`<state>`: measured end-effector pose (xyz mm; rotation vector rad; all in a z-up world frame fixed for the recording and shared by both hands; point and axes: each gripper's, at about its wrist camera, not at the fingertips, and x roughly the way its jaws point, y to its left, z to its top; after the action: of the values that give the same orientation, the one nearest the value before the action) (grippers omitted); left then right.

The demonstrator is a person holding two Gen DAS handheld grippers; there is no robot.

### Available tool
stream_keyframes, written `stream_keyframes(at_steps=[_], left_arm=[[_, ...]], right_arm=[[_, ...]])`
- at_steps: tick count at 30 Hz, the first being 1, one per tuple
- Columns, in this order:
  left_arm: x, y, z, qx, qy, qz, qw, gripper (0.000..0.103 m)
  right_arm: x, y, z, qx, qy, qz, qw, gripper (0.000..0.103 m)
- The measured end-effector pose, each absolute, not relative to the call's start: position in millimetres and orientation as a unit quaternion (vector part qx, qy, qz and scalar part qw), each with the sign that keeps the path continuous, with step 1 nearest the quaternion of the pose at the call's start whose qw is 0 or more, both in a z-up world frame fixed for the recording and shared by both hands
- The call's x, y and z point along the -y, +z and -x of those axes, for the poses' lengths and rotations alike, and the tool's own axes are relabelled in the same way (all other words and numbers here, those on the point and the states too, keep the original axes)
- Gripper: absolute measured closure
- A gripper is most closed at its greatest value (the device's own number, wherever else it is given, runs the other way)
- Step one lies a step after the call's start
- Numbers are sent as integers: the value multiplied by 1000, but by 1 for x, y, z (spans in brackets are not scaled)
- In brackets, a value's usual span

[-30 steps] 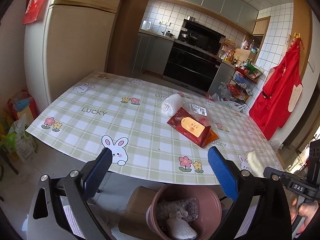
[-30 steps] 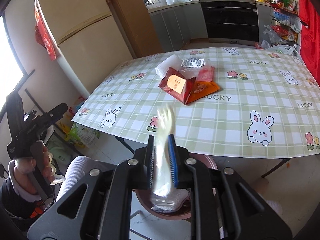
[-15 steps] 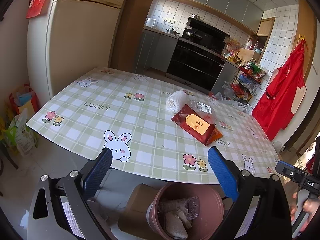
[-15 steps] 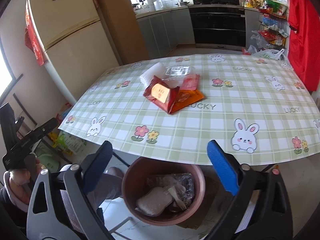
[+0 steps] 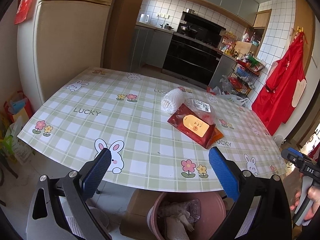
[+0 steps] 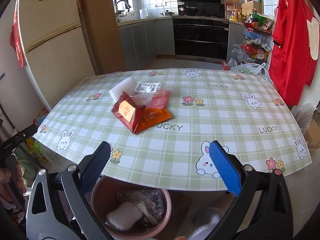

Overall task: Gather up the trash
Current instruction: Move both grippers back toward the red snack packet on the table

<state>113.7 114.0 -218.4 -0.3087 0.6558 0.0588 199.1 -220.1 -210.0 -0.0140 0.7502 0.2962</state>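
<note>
Both grippers wide open, nothing held: right gripper (image 6: 159, 156) and left gripper (image 5: 160, 166) were empty. We had the bin (image 6: 96, 192) just below the fingers at the table (image 6: 240, 120) edge for short drops. Remaining trash ahead of the fingertips: red packet (image 6: 128, 113), orange wrapper (image 6: 158, 116), white foam net (image 5: 171, 102), clear wrap (image 5: 200, 105). Path clear; pile overlapped, so single picks looked tricky.

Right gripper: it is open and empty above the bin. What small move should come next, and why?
Probably reach the right gripper forward toward the dark red foil packet on the checked tablecloth. Its jaws are wide with nothing between them, the brown round bin already holds trash, and the packet lies nearest.
</note>
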Motion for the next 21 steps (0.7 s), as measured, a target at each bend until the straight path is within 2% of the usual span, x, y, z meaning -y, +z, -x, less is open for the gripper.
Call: stream_keyframes(at_steps=[10, 21], left_arm=[[-65, -236, -220, -359, 18, 187, 914, 6], [-16, -295, -340, -419, 78, 253, 869, 6]], right_arm=[[235, -233, -247, -380, 123, -16, 917, 6], [268, -271, -301, -398, 111, -37, 910, 6]])
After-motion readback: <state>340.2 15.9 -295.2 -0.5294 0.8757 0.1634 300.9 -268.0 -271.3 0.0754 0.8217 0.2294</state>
